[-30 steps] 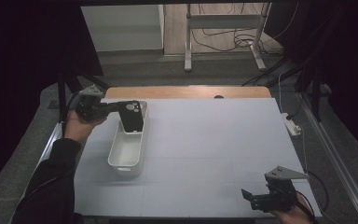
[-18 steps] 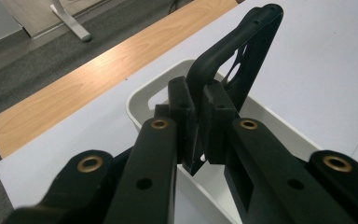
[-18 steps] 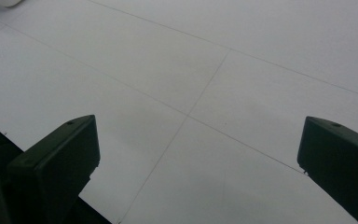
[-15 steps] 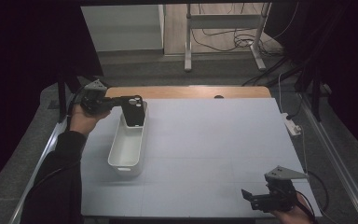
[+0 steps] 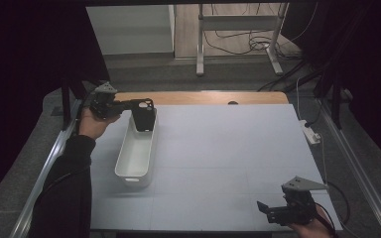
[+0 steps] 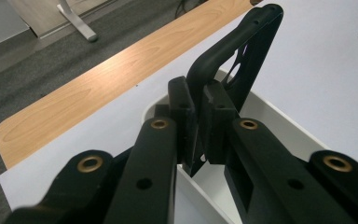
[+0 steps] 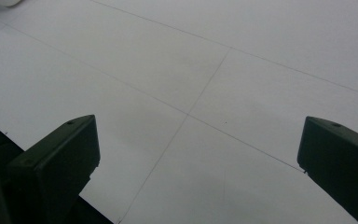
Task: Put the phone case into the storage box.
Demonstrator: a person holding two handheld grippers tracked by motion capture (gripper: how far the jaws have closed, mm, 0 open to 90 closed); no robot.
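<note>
Black phone case x1 | white bin x1 | hand-held grippers x2

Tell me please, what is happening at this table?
A person works with a gripper in each hand. The left gripper is shut on the edge of a black phone case and holds it over the far end of a white bin, with the case's lower part inside the rim. The right gripper rests open at the near right corner of the table, with nothing between its jaws.
</note>
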